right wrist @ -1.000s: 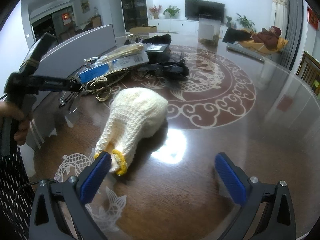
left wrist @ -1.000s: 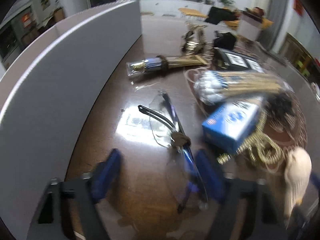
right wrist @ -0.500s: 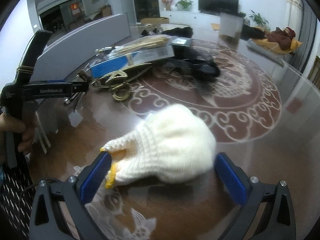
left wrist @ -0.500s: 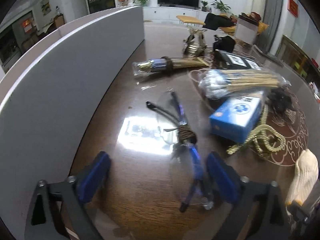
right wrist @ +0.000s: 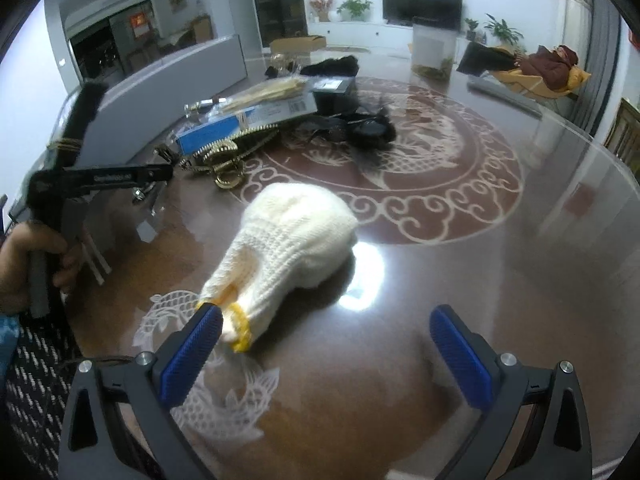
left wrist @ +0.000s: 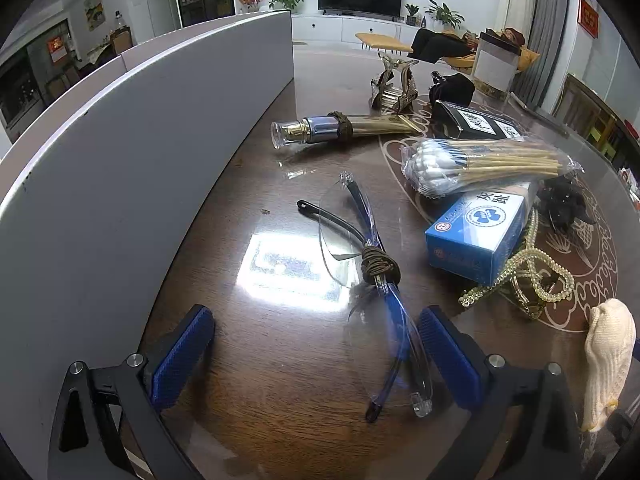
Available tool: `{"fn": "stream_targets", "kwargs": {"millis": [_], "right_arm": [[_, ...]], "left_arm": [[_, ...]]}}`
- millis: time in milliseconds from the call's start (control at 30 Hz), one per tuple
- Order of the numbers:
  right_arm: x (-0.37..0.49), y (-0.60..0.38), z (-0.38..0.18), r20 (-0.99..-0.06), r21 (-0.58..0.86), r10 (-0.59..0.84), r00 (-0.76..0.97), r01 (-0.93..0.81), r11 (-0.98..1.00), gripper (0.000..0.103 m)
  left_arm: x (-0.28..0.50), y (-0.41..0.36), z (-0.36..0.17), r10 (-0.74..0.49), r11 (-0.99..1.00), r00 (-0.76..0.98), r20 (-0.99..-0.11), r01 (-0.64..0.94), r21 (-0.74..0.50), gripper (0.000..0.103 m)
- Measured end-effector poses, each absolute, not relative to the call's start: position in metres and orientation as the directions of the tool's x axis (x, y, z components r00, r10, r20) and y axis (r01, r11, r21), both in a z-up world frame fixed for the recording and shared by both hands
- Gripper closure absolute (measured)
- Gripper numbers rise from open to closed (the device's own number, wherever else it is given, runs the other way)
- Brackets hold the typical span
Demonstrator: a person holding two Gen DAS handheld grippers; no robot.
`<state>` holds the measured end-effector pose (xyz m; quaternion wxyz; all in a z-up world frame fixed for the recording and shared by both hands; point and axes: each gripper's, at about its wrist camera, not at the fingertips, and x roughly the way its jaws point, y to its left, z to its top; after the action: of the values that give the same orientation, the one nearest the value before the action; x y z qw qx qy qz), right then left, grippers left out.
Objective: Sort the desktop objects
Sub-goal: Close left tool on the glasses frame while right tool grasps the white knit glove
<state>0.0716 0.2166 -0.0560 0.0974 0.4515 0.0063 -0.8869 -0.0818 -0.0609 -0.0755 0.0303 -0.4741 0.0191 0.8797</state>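
The desk (left wrist: 280, 380) under me is dark glossy wood with a pale dragon-and-scroll pattern ringed into it. Along its left side in my left view runs a long grey panel (left wrist: 140, 168), standing upright.

In my right view a cream knitted glove (right wrist: 296, 240) with a yellow cuff lies on the desk; its cuff end is just beside the left finger of my right gripper (right wrist: 326, 344), whose fingers are spread wide and grasp nothing.

My left gripper (left wrist: 316, 352) is also spread to its fullest, fingers released. The folded glasses (left wrist: 372, 292), clear lenses with blue arms and a brown cord wound around the middle, lie on the desk, their near end between those fingers, close to the right one, gripped by neither.

To the right of the glasses sits a blue and white box (left wrist: 480, 232) with a round cross-like emblem and Chinese characters I cannot read clearly. A clear bag of cotton swabs (left wrist: 488, 164) rests on top of it. A gold beaded chain (left wrist: 532, 276) lies touching the box. Farther off lies a small glass spray bottle (left wrist: 304, 132) banded to a flat gold packet.

In the right view, white lettering runs along my left gripper's black body (right wrist: 112, 178), too blurred to read.
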Motion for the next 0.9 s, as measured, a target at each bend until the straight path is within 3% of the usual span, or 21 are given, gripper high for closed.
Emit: {"fn": "stream_targets", "kwargs": {"millis": [200,300,467,667,833,900], "right_arm": [[0.065,0.202,-0.056,-0.829,0.183,-0.244,-0.504,0.168,-0.969,0.000],[0.050,0.180,-0.068,-0.847,0.157,-0.207,-0.490,0.142,-0.977,0.000],[0.025,0.149,-0.077,-0.838,-0.014,-0.084,-0.539,0.176,-0.984,0.000],[0.008,0.168,-0.079,-0.815,-0.007,-0.122,-0.567,0.219,-0.976,0.000],[0.009,0.168,-0.079,-0.813,-0.011,-0.130,-0.567,0.239,-0.971,0.000],[0.010,0.168,-0.079,-0.813,-0.011,-0.130,-0.568,0.239,-0.971,0.000]], "left_arm": [[-0.084,-0.060,-0.076,0.034,-0.998,-0.552,-0.833,-0.067,0.003,0.000],[-0.084,-0.060,-0.076,0.037,-0.998,-0.554,-0.831,-0.070,0.002,0.000],[-0.085,-0.059,-0.076,0.038,-0.997,-0.557,-0.830,-0.071,0.002,0.000],[-0.086,-0.055,-0.077,0.040,-0.997,-0.552,-0.833,-0.077,0.002,0.000],[-0.091,-0.034,-0.078,0.125,-0.974,-0.548,-0.827,-0.229,0.004,0.000],[-0.100,-0.036,-0.078,0.115,-0.979,-0.548,-0.828,-0.206,0.001,0.000]]}}
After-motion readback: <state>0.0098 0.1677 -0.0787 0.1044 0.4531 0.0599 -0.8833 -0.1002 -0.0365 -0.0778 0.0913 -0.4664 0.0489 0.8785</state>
